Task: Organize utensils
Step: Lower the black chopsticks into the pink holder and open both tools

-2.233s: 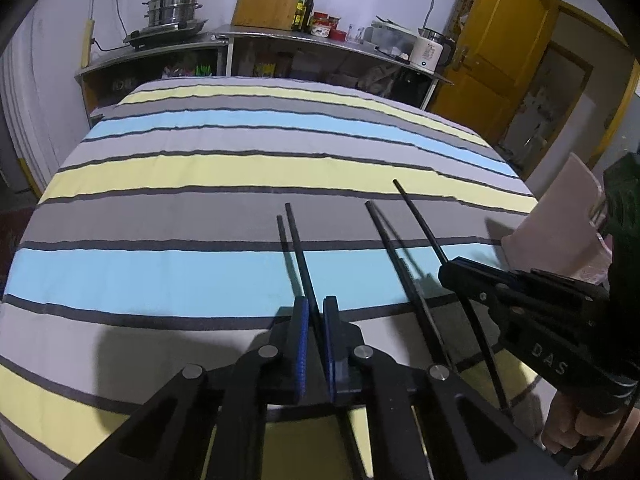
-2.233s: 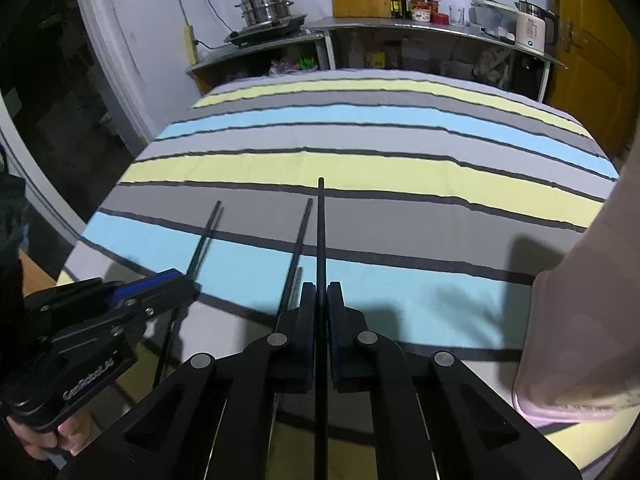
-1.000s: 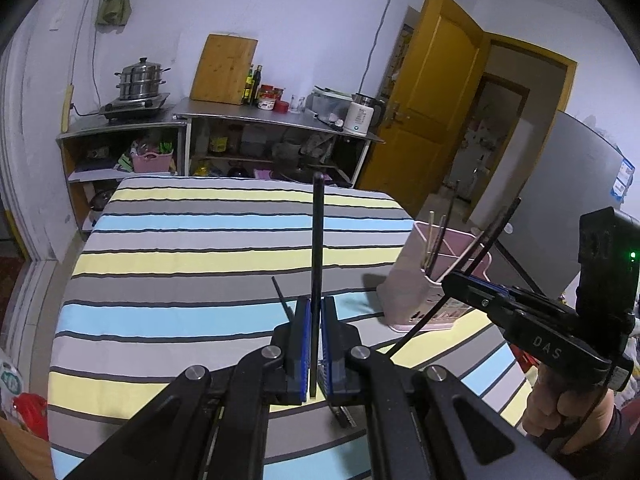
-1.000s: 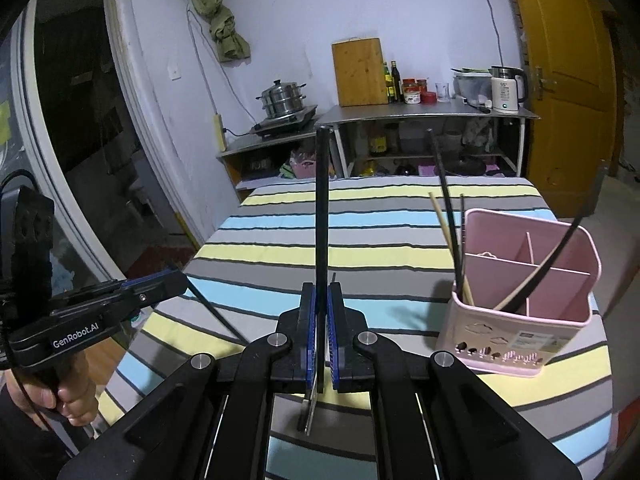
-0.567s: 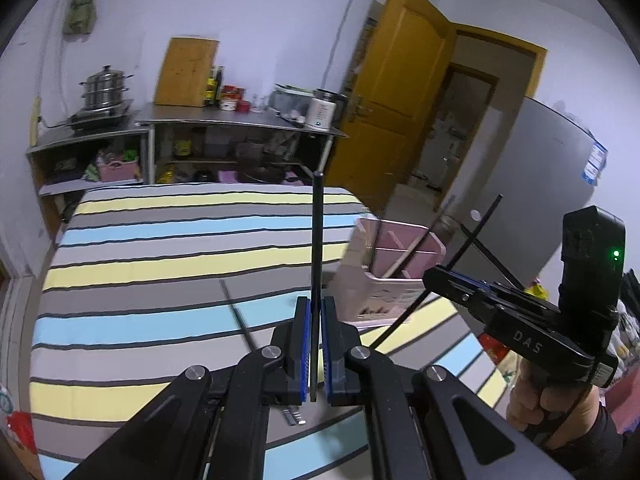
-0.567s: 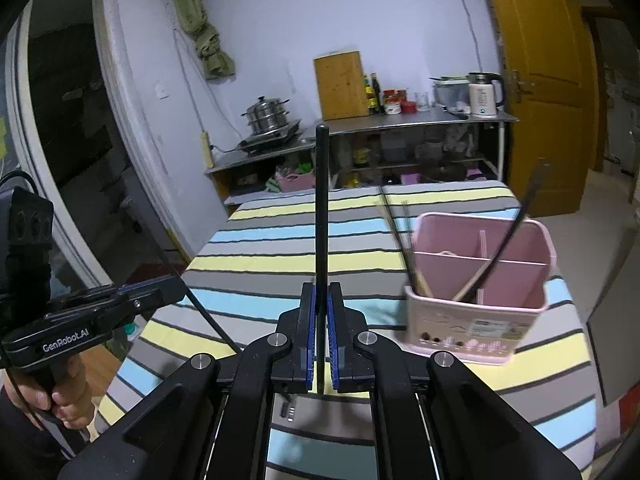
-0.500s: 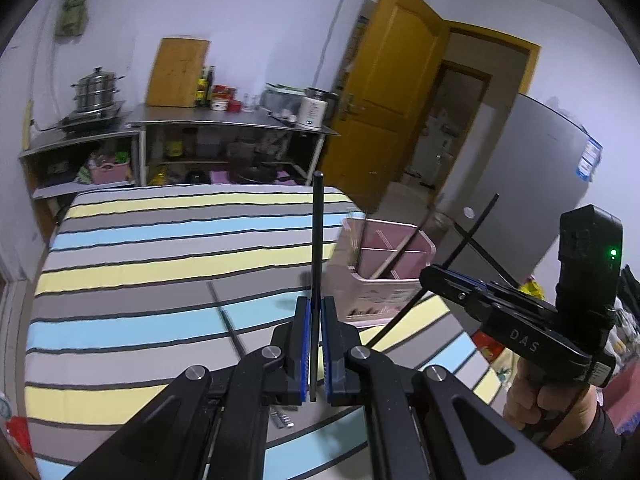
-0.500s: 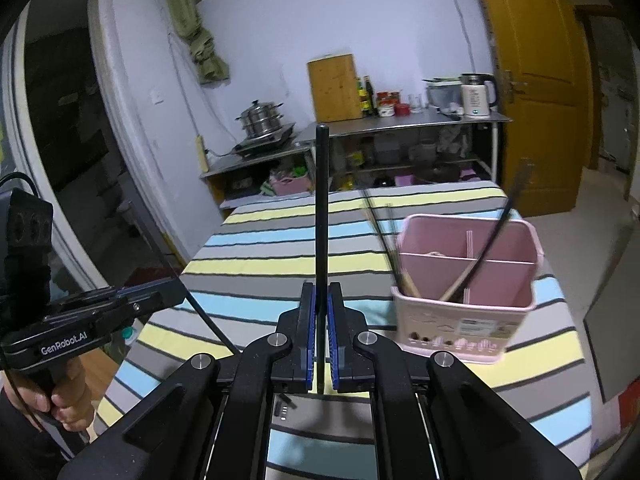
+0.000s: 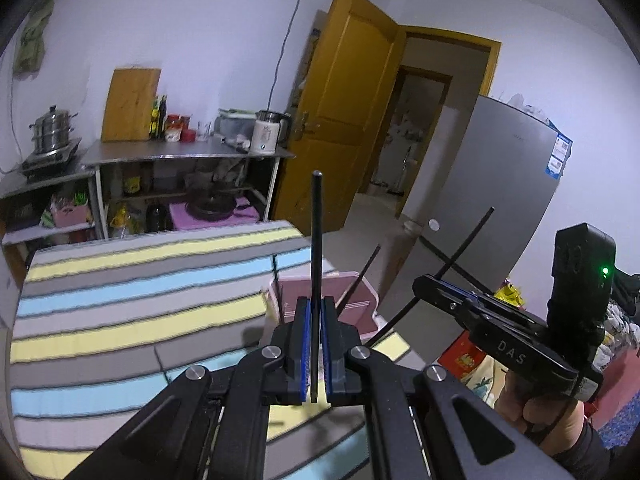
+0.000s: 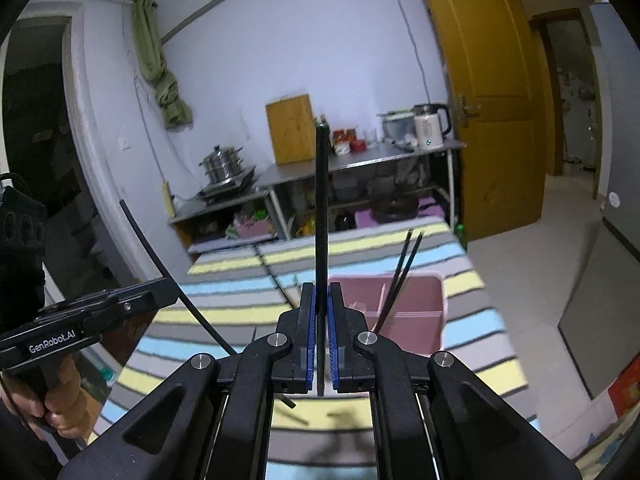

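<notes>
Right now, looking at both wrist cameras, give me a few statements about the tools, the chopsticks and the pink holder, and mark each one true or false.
1. The left tool is shut on a black chopstick. True.
2. The right tool is open, holding nothing. False: it grips another black chopstick.
3. The pink holder already contains chopsticks. True.
4. The pink holder sits on a bare wooden table. False: it rests on a striped cloth.
5. The yellow door is closed. False: it stands open.
</notes>
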`<state>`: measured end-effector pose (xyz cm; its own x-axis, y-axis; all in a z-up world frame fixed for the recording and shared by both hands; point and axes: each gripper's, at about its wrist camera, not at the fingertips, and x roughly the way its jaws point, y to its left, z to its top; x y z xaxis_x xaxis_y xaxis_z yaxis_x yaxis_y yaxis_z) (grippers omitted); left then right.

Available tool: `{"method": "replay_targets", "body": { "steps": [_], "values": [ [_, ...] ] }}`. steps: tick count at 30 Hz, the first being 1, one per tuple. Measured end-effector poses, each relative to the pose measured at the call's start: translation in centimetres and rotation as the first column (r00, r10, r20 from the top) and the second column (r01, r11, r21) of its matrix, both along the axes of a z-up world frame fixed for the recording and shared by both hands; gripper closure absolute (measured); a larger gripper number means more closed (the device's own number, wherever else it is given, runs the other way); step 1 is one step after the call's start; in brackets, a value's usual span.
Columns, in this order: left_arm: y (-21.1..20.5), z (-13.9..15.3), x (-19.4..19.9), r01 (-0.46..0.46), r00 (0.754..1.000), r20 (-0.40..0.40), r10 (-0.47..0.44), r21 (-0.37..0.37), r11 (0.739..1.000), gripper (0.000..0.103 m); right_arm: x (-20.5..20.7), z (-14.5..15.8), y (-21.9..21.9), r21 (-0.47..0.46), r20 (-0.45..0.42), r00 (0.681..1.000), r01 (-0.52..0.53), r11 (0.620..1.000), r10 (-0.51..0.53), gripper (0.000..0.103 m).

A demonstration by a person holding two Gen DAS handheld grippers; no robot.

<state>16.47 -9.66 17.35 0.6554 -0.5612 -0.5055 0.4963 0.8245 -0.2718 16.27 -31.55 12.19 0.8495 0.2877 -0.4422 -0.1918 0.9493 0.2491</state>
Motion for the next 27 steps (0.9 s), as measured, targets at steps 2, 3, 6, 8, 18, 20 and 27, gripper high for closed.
{"method": "replay_targets", "body": {
  "steps": [2,3,6,8,18,20,27],
  "values": [
    [-0.5,0.8,0.6,0.000,1.000,0.012,0.000,-0.004,1.000,0.098,0.2,0.7,-0.5,0.002,0.018,1.000,0.014,1.000,-0.014,0.098],
    [-0.7,1.1,1.0,0.000,1.000,0.018,0.000,-0.005,1.000,0.098,0.4,1.1,-0.7,0.003,0.027,0.999,0.020,1.000,-0.020,0.098],
    [-1.6,1.8,2.2,-0.003,0.999,0.035,0.003,0.000,1.000,0.098,0.9,1.9,-1.1,-0.003,0.053,0.998,0.037,0.999,-0.036,0.098],
    [-2.3,2.1,3.0,-0.005,0.999,0.047,0.004,0.011,1.000,0.098,1.4,2.1,-1.2,-0.003,0.058,0.997,0.044,0.999,-0.044,0.098],
    [-5.3,-0.5,7.0,0.001,1.000,0.019,-0.003,0.071,0.997,0.098,4.0,0.0,-1.6,-0.007,0.023,0.997,0.072,0.997,-0.072,0.098],
    [-5.7,-1.4,7.5,0.007,1.000,0.001,-0.007,0.079,0.997,0.098,4.4,-0.7,-1.8,-0.008,0.007,0.997,0.076,0.997,-0.076,0.098],
    [-6.7,-3.7,8.5,0.026,0.999,-0.040,-0.021,0.117,0.993,0.098,5.3,-2.6,-1.8,-0.018,-0.038,0.997,0.072,0.997,-0.072,0.098]
  ]
}}
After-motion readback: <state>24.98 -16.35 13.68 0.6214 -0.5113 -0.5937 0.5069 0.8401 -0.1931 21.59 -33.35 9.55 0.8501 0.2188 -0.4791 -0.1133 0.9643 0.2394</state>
